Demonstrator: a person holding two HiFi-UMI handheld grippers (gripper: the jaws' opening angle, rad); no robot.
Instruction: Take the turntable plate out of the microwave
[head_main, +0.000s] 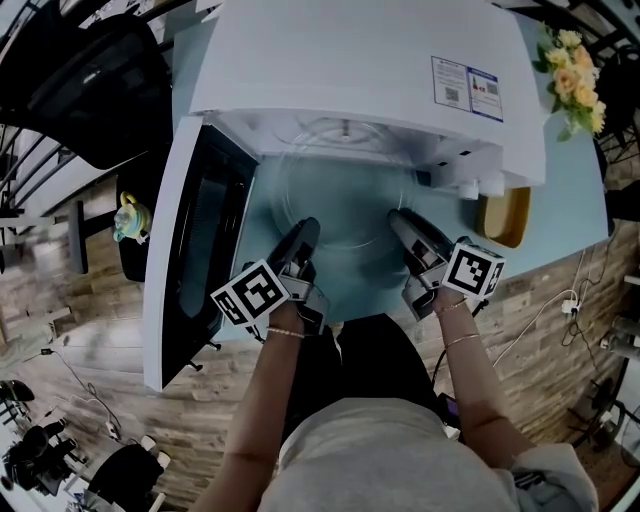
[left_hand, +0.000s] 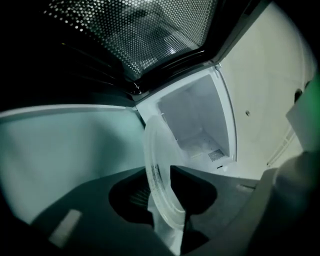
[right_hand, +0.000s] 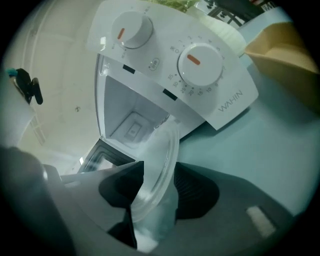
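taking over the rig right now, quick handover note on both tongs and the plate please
Grip: the left tongs are shut on the near-left rim of the clear round glass turntable plate. The right tongs are open, with the plate's right rim between them but not pinched.
Place: the plate looks mostly out in front of the white microwave, over the light blue table. The door is swung open on the left.
Done: plate drawn forward.
Left: close the right tongs, bring the plate fully clear, and probably set it on the table.

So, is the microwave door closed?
No, the door stands swung wide open, left of the microwave.
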